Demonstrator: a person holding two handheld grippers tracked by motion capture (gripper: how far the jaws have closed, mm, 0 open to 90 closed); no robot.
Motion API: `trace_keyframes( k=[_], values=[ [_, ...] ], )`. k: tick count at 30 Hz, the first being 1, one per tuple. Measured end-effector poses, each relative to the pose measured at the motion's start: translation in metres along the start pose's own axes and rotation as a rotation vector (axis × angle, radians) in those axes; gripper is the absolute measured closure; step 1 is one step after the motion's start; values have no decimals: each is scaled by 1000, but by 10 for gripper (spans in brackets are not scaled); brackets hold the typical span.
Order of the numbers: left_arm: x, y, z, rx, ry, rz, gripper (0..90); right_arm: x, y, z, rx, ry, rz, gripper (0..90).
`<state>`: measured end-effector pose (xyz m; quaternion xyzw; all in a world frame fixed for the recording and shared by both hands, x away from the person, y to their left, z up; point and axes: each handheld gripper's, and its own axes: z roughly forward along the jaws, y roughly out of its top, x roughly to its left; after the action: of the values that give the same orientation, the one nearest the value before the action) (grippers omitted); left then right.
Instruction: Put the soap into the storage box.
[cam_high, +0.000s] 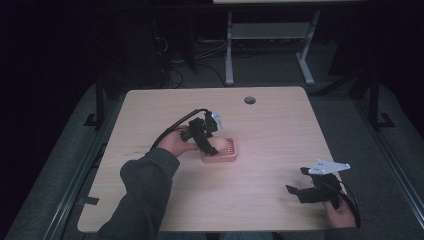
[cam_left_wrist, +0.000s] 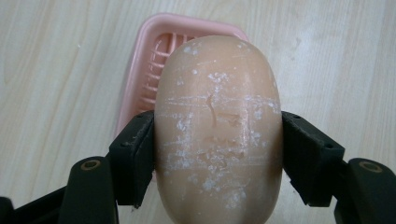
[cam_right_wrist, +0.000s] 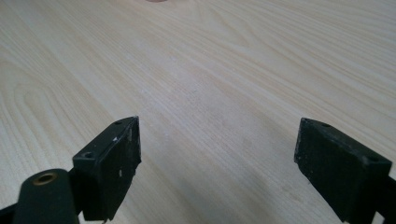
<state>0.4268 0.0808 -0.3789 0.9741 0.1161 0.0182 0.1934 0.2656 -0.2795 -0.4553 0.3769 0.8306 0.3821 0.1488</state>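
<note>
High view: a person seated at a pale wooden worktop (cam_high: 260, 170) holds a black gripper in each hand. The left gripper (cam_high: 207, 142) reaches over a pink slatted soap dish (cam_high: 227, 150) near the middle of the worktop, its fingers (cam_left_wrist: 135, 154) clenched on the two long sides of a tan, oval bar of soap (cam_left_wrist: 218, 130). In the left gripper view the bar, scuffed with white marks, hangs above the near part of the dish (cam_left_wrist: 154, 51); whether it touches the dish cannot be told. The right gripper (cam_high: 307, 192) rests low near the worktop's front right corner, well apart from the dish, its fingers (cam_right_wrist: 116, 163) spread wide and released over bare wood.
</note>
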Motion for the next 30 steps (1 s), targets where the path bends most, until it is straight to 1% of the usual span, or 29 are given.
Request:
trace_keyframes(
  k=[2, 4, 5, 7, 9, 10, 13, 15, 18, 20, 25, 30],
  values=[
    [1, 2, 0, 1, 2, 4, 325, 0, 0, 0, -2, -2, -1, 142],
    [2, 3, 2, -11, 5, 2, 325, 0, 0, 0, -2, -2, -6, 141],
    [3, 4, 3, -7, -2, -2, 325, 0, 0, 0, -2, -2, -7, 141],
    [4, 4, 6, -3, -3, 1, 325, 0, 0, 0, -2, -1, -5, 141],
    [5, 4, 9, -5, -4, -7, 325, 0, 0, 0, -2, -1, -5, 141],
    [6, 5, 10, 2, -8, -3, 325, 0, 0, 0, -3, -2, -4, 141],
    [8, 5, 16, 0, -9, -5, 325, 0, 0, 0, -1, -1, -7, 141],
    [10, 6, 19, 12, -9, 0, 325, 0, 0, 0, 1, 1, -7, 141],
    [12, 5, 24, 17, -14, -15, 325, 0, 0, 0, 1, 1, -3, 142],
    [13, 6, 27, 23, -4, -5, 325, 0, 0, 0, 1, 2, 1, 141],
    [13, 8, 31, 22, -5, 7, 325, 0, 0, 0, 2, 2, -1, 141],
    [14, 8, 33, 21, -5, 1, 325, 0, 0, 0, -1, 4, 1, 141]
  ],
)
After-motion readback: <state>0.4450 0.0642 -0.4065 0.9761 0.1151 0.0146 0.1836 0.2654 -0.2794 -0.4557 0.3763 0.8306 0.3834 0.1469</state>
